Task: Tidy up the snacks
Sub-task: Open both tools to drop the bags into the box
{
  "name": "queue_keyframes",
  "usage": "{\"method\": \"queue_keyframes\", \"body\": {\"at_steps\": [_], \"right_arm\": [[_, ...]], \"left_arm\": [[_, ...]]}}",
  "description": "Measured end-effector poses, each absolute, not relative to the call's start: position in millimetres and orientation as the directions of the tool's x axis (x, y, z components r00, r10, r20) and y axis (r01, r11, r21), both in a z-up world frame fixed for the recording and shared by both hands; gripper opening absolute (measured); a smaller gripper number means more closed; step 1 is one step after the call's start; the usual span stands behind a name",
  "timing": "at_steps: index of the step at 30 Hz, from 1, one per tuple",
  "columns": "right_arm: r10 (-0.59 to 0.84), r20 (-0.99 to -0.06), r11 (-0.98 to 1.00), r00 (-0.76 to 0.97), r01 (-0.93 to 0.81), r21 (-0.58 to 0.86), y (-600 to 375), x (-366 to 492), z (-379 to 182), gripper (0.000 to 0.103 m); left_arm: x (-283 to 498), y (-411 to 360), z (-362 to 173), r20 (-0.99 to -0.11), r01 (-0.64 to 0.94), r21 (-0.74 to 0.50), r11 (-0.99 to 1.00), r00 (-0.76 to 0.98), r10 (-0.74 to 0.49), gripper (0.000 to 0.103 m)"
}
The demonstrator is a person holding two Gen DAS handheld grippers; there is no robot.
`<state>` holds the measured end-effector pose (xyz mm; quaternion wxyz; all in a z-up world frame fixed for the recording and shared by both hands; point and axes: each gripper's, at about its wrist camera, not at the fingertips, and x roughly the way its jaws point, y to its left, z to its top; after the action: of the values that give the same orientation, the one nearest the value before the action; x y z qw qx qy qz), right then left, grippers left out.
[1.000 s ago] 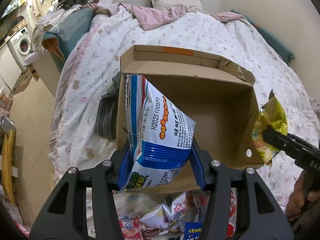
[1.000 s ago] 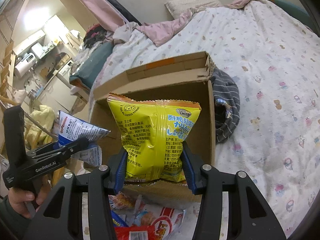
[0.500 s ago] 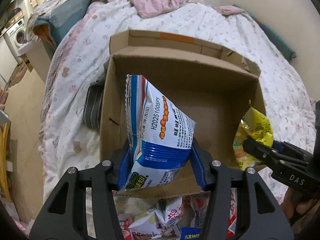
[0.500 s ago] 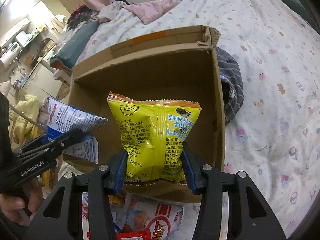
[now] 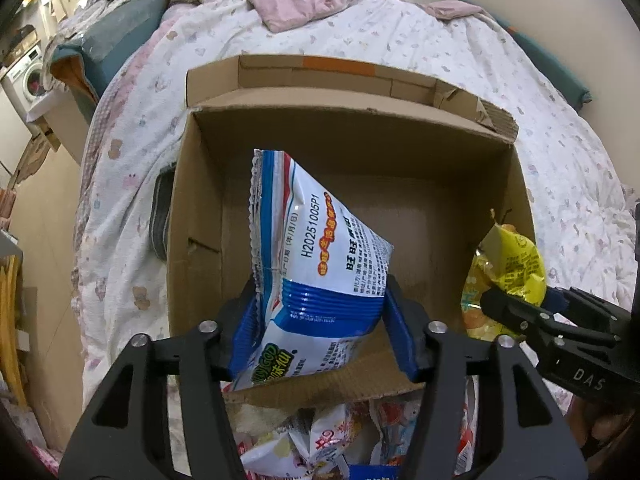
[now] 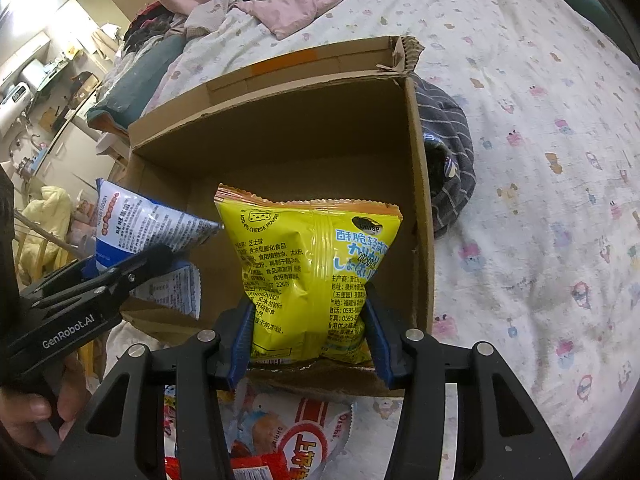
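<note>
Brown cardboard box (image 5: 352,136) floor partly hidden behind blue-white snack bag (image 5: 316,264). Loose snack packets (image 5: 320,444) cut off at bottom edge. Dark striped cloth (image 6: 448,152) half hidden behind box wall.

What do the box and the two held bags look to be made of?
Box: brown corrugated cardboard, matte; fluting shows at the torn corner.
Blue bag in the left tongs: glossy printed plastic film, probably; it crinkles, shines, has a crimped serrated edge.
Yellow bag in the right tongs: the same shiny film by its look, with glare on the creases.
</note>
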<state>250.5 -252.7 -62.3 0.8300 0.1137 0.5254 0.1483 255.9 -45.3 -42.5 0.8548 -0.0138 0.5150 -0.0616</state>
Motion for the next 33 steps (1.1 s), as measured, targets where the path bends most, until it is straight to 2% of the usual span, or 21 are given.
{"method": "queue_keyframes", "body": {"at_steps": [2, 3, 10, 12, 14, 16, 29, 33], "right_arm": [[0.37, -0.837, 0.928, 0.402, -0.125, 0.351, -254, 251, -62, 0.052], [0.372, -0.837, 0.928, 0.402, -0.124, 0.352, -254, 251, -62, 0.052], [0.385, -0.83, 0.922, 0.402, -0.133, 0.363, -253, 251, -61, 0.053], [0.388, -0.828, 0.921, 0.405, -0.129, 0.369, -254, 252, -61, 0.057], [0.398, -0.817, 0.915, 0.418, -0.119, 0.385, -256, 252, -59, 0.079], [0.406, -0.799, 0.91, 0.443, -0.116, 0.398, -258, 251, -55, 0.087], [0.41, -0.781, 0.911, 0.471, -0.173, 0.374, -254, 244, -42, 0.087], [0.427, -0.768, 0.903, 0.478, -0.17, 0.396, -258, 240, -38, 0.087]], "left_arm": [[254, -45, -41, -0.876, 0.082, -0.06, 0.995, 0.474, -0.091, 0.088], [252, -44, -39, -0.868, 0.075, -0.04, 0.996, 0.491, -0.072, 0.092], [250, -39, -31, -0.85, 0.066, -0.007, 0.998, 0.526, -0.041, 0.093], [249, -39, -30, -0.847, 0.066, -0.002, 0.998, 0.53, -0.036, 0.093], [247, -39, -29, -0.843, 0.067, 0.004, 0.998, 0.537, -0.033, 0.093], [246, -38, -27, -0.838, 0.067, 0.006, 0.998, 0.544, -0.032, 0.093], [234, -34, -23, -0.828, 0.063, 0.0, 0.998, 0.56, -0.035, 0.093], [228, -27, -23, -0.838, 0.03, -0.04, 0.999, 0.543, -0.05, 0.093]]}}
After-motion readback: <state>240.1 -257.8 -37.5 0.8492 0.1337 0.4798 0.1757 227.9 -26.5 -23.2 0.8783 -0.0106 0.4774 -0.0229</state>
